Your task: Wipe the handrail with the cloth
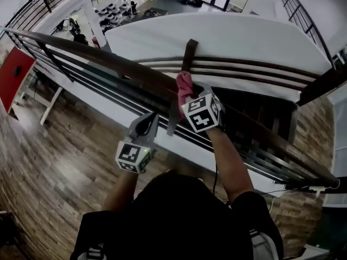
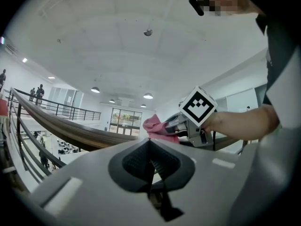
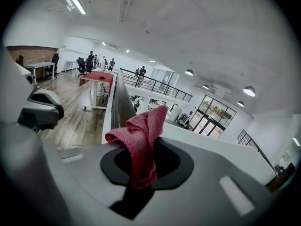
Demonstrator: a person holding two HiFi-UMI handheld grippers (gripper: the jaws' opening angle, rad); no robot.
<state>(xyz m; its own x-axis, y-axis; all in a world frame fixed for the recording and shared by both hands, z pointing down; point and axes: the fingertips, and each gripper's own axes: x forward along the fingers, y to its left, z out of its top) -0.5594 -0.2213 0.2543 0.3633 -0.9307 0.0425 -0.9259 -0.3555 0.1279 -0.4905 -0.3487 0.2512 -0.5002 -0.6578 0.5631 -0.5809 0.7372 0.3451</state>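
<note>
My right gripper fingers clamp the soft, limp cloth mid-bunch, handrail just ahead of the tips; left gripper closed on nothing.

Bright ceiling lights, fisheye edges, sharp

Head view: aimed steeply down onto the handrail.
Gripper views: faced forward, held close to it.
Shared: handrail, cloth.
</note>
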